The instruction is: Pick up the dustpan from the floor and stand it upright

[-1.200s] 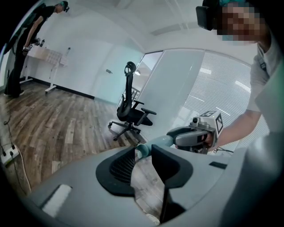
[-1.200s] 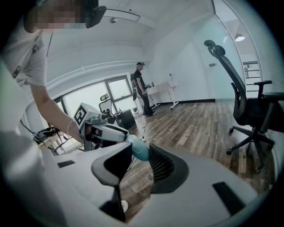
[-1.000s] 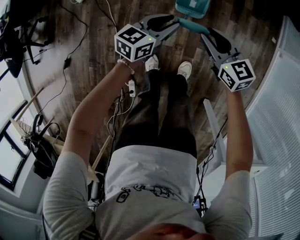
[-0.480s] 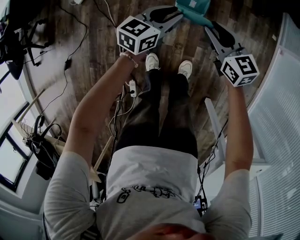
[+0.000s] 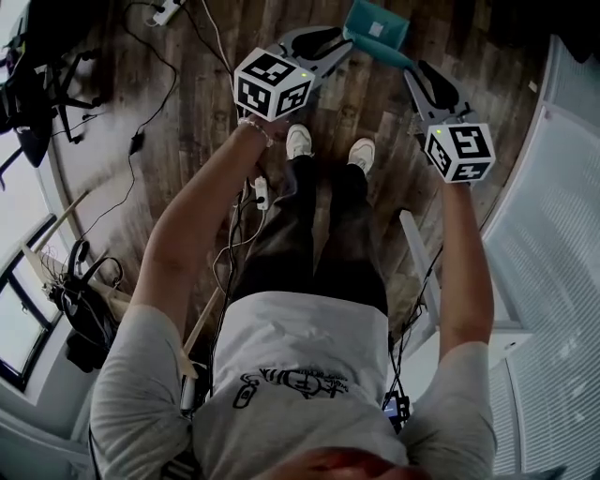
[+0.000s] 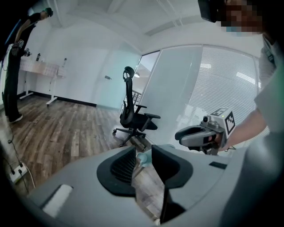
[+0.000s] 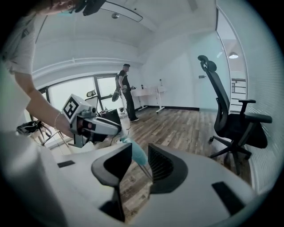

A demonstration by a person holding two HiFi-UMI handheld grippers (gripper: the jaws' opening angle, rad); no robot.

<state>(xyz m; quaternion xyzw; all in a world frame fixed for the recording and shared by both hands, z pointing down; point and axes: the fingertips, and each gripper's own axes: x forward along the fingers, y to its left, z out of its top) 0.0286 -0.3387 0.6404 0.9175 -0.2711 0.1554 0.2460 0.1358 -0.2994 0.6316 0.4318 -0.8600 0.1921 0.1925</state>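
Observation:
The teal dustpan (image 5: 377, 21) shows at the top of the head view, over the wooden floor beyond the person's shoes. Its handle (image 5: 390, 52) slants down to the right. My left gripper (image 5: 349, 37) is shut on the handle close to the pan. My right gripper (image 5: 412, 67) is shut on the handle's other end. In the left gripper view a short teal piece of the handle (image 6: 143, 158) sits between my left gripper's (image 6: 143, 156) pads. The right gripper view shows the handle (image 7: 136, 151) crossing my right gripper's (image 7: 139, 156) jaws towards the left gripper (image 7: 116, 130).
A black office chair (image 6: 133, 116) stands by a glass wall with blinds (image 5: 553, 234). Cables and a power strip (image 5: 262, 192) lie on the floor left of the shoes (image 5: 298, 141). Another person (image 7: 125, 91) stands far back near a desk.
Both grippers have risen a little with the dustpan between them. More of the pan now shows at the top of the head view, and the right gripper has come slightly left.

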